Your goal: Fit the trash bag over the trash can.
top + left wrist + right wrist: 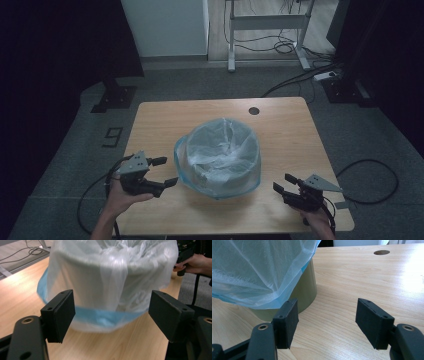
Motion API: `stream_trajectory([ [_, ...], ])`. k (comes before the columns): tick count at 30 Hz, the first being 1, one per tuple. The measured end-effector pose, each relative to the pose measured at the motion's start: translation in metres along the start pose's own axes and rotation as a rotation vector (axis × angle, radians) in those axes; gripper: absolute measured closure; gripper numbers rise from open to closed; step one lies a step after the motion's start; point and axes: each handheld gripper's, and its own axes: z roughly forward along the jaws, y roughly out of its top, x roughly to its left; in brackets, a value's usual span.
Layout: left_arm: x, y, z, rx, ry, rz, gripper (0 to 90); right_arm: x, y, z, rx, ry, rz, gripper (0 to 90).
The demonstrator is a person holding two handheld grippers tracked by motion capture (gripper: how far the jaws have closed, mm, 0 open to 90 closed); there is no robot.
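Both claws stand open and empty — left gripper [167, 171] just beside the bag-lined bin [218, 157], right gripper [283, 183] near its other side — on a wooden table [280, 125]; the translucent liner [112, 277] drapes over the bin's rim.

The high view looks down on the bagged bin [218, 158] from above, while both gripper views face it closely from opposite sides.
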Motion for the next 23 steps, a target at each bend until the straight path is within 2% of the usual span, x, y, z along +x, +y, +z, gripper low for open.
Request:
stream_trajectory([
  [5,0.001,-0.033,-0.006,0.002,0.021,-0.056,20.5,-0.001,-0.001,-0.001,-0.002,-0.006,0.005,33.9],
  [7,0.001,-0.038,-0.006,0.004,0.02,-0.066,20.0,-0.002,-0.001,-0.001,0.0,-0.007,0.006,33.9],
  [8,0.004,-0.049,-0.005,0.004,0.024,-0.091,20.0,-0.002,-0.001,0.0,0.0,-0.008,0.008,33.9],
  [9,0.004,-0.049,-0.005,0.004,0.024,-0.091,20.0,-0.002,-0.001,0.0,0.0,-0.008,0.008,33.9],
  [10,0.006,-0.056,-0.003,0.006,0.025,-0.11,20.0,-0.002,-0.002,0.0,0.004,-0.008,0.007,33.9],
  [12,0.008,-0.06,-0.002,0.0,0.027,-0.125,20.1,-0.002,-0.002,0.001,0.007,-0.01,0.003,33.8],
  [23,0.009,-0.058,0.006,0.0,0.031,-0.131,19.8,-0.003,-0.003,0.001,0.008,-0.02,-0.001,33.2],
])
